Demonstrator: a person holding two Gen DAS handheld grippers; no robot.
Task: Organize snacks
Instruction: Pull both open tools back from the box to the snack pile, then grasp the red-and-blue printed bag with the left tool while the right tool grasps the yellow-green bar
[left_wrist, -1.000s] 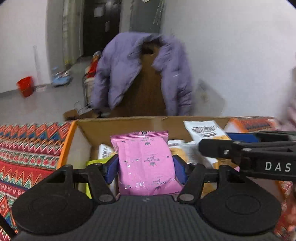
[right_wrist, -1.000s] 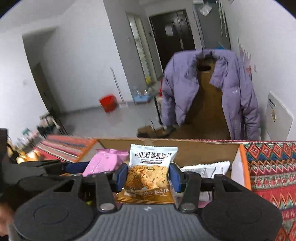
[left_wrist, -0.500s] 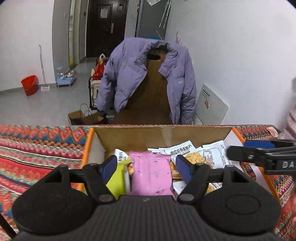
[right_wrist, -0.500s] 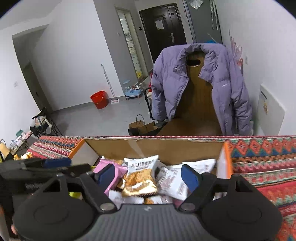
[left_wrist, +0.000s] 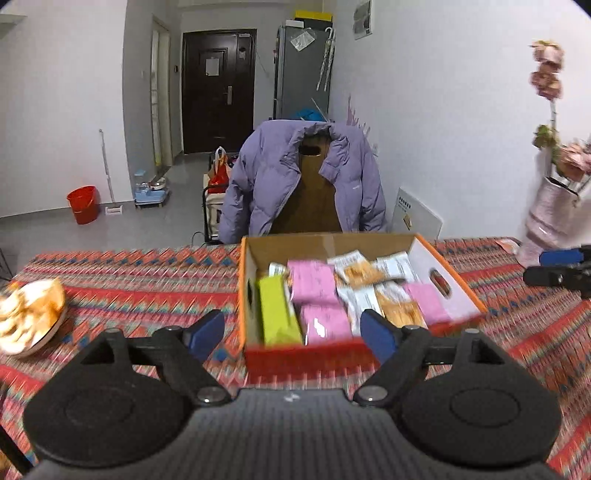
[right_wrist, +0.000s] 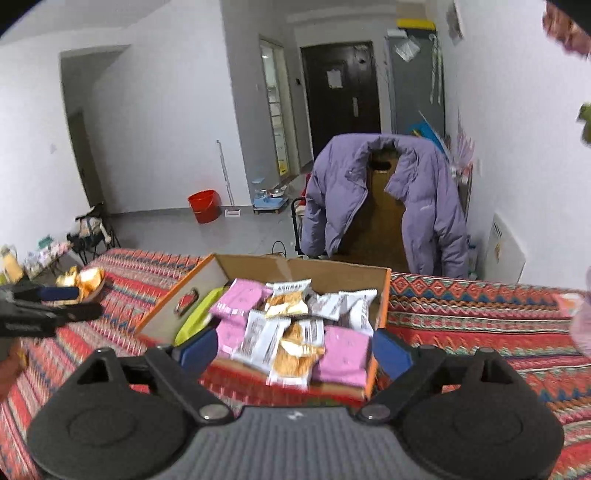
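Observation:
An open cardboard box (left_wrist: 448, 282) (right_wrist: 173, 306) with orange edges stands on the patterned tablecloth, filled with snack packets. Pink packets (left_wrist: 312, 282) (right_wrist: 242, 297), white and orange biscuit packets (left_wrist: 356, 269) (right_wrist: 288, 301) and a lime-green pack (left_wrist: 277, 312) (right_wrist: 195, 319) lie inside. My left gripper (left_wrist: 293, 332) hangs above the box's near edge, its jaws opening with nothing between them. My right gripper (right_wrist: 295, 347) hovers over the near edge too, jaws opening and empty. Each gripper shows at the edge of the other's view.
A plate of golden-wrapped snacks (left_wrist: 31, 312) (right_wrist: 83, 280) sits on the cloth left of the box. A pale vase with pink flowers (left_wrist: 550, 214) stands at the right. Behind the table a purple jacket (left_wrist: 303, 177) hangs over a wooden chair.
Both grippers let go of their packets, the pink one from the left and the biscuit one from the right, which now lie in the box. Both pulled back and up, jaws widening.

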